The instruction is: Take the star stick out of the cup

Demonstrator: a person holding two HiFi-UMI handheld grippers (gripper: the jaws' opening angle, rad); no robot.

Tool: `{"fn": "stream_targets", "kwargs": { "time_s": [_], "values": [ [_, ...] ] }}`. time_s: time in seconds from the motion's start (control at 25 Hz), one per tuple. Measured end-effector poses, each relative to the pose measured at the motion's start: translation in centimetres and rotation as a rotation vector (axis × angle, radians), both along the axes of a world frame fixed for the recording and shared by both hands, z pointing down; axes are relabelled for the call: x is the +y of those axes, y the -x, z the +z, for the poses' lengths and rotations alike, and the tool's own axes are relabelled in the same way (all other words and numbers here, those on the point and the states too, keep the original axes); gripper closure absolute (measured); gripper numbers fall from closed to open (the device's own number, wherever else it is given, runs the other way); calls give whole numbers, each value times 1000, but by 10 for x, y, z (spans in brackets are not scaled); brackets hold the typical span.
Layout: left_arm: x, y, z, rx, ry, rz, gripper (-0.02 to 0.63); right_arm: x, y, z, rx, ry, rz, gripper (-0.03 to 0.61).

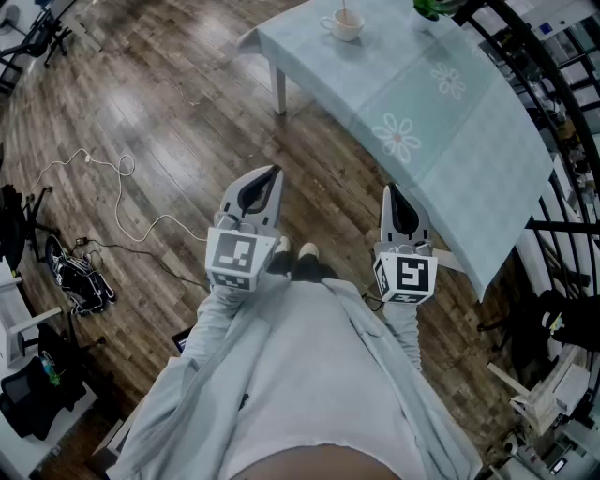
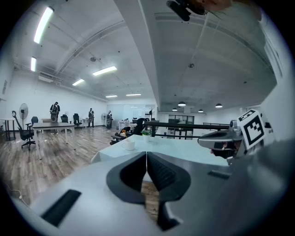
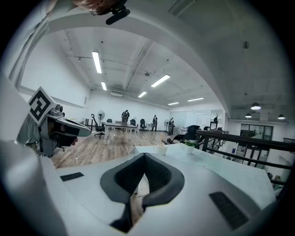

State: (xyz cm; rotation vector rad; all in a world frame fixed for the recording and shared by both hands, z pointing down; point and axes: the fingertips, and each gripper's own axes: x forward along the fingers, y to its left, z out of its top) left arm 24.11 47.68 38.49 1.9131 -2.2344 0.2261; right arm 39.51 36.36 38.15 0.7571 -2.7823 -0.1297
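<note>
Head view: a person is standing on the wooden floor (image 1: pixel 141 122), holding the left gripper (image 1: pixel 270 176) and the right gripper (image 1: pixel 388 195) low in front of the body. Both are pointing toward a table (image 1: pixel 469 141) draped in a pale daisy-print cloth. At its far end a white cup (image 1: pixel 345 26) is sitting well apart from both tools, with the star stick (image 1: pixel 343 12) standing upright in it. Its star is too small to make out here. A green potted plant (image 1: pixel 429 7) is showing at the far right edge of the table.

Left gripper view: the jaws are pressing together with nothing between them. Far beyond them the cup is standing on the near-left part of the tabletop, the stick's tip poking above its rim.

Right gripper view: these jaws are also lying pressed together and empty. The cup is waiting far ahead with the plant to its right, and the stick is the only thing visible in the cup.

By the look of it, the task is barely beginning: nothing is being gripped, and the approach, the opening of a jaw, the pinch and the lift all remain.
</note>
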Motion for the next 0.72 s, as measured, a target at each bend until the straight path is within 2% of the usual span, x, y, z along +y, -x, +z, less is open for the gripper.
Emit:
{"fn": "stream_targets", "kwargs": {
  "time_s": [0.48, 0.72],
  "values": [
    [4, -23, -7, -17, -37, -59, 592, -4, -34, 7, -38, 25, -38, 563],
    [11, -22, -9, -24, -39, -111, 592, -7, -42, 8, -35, 20, -52, 563]
  ]
}}
